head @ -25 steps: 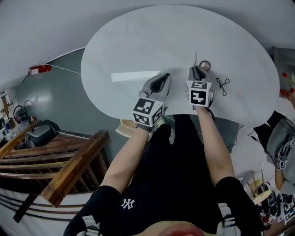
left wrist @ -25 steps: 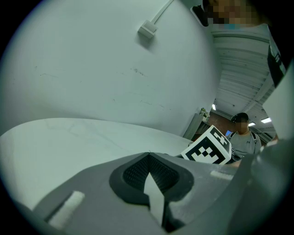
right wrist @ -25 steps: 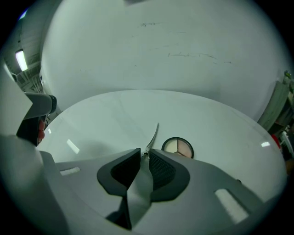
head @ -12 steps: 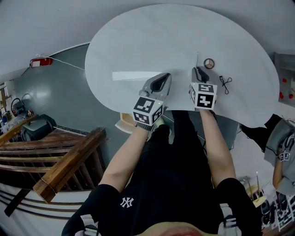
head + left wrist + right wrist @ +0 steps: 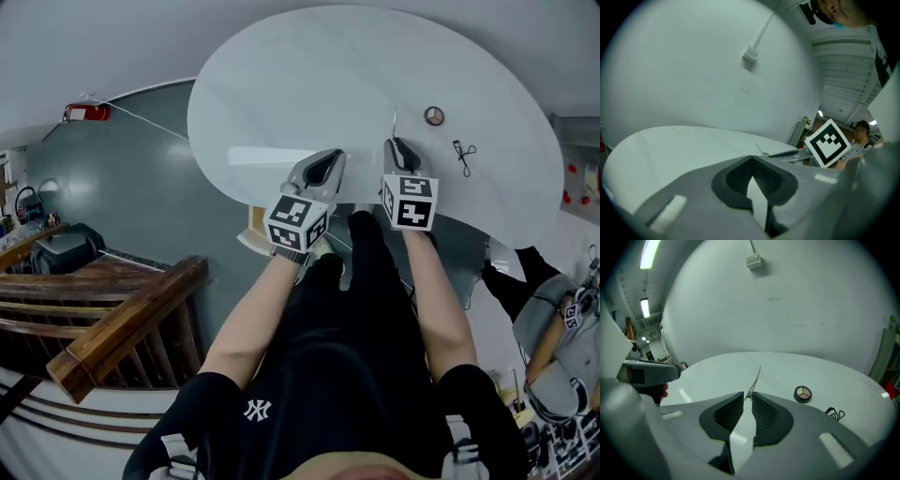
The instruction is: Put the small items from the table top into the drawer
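1. The right gripper [image 5: 749,397] is clamping a thin metal clip [image 5: 755,377] by its tail end, with the jaws nearly together on it.
2. The clip's long axis is running straight ahead of the gripper tips, out over the white surface [image 5: 309,84].
3. The left gripper [image 5: 752,161] is sitting just to the left, jaws together and nothing between them.
4. A round compact [image 5: 802,393] and a black eyelash curler [image 5: 834,414] are lying on the surface, ahead and to the right of the right gripper.
5. Judgement: the drawer is not showing clearly. It is probably lying behind and below the right gripper, so the clip is needing to travel backward, tail end leading.
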`<action>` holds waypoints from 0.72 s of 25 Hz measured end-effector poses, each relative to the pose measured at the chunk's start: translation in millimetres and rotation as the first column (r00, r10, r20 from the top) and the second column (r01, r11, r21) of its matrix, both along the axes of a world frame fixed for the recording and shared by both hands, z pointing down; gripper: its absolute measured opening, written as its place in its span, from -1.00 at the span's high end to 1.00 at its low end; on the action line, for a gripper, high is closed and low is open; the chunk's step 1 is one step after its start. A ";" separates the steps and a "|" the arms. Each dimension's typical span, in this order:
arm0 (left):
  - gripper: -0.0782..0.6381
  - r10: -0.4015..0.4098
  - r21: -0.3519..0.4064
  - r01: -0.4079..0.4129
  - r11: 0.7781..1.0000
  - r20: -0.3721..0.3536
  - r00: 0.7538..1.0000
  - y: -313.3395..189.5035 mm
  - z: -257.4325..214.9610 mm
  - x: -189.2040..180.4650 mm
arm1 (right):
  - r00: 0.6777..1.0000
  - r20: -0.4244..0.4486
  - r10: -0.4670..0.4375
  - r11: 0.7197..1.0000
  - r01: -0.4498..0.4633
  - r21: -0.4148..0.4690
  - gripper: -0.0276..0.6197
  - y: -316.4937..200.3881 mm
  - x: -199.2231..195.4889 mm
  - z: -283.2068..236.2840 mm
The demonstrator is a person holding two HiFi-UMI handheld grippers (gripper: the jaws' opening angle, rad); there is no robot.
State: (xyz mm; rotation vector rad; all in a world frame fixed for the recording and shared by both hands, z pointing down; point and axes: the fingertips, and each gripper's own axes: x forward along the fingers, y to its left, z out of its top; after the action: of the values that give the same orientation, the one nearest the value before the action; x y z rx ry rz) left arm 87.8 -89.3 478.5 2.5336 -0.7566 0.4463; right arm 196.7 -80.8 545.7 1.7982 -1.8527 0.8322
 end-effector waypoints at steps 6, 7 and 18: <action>0.78 -0.038 0.020 0.038 0.999 -0.005 0.999 22.0 -10.4 -41.5 | 0.999 -0.015 -0.047 0.998 0.048 0.047 0.68 17.2 -43.6 -24.1; 0.78 -0.044 0.023 0.044 0.999 -0.006 0.999 25.7 -11.8 -47.9 | 0.998 -0.017 -0.055 0.997 0.056 0.054 0.68 20.4 -50.8 -27.2; 0.78 -0.112 0.056 0.112 0.992 -0.009 0.994 60.6 -26.1 -116.9 | 0.987 -0.026 -0.161 0.980 0.163 0.113 0.68 56.0 -136.3 -55.2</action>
State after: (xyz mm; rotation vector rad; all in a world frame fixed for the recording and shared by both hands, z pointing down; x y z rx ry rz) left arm -29.1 -28.6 452.4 2.5269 -0.9159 0.3842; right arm 60.4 -24.7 490.5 1.6872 -2.0414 0.6614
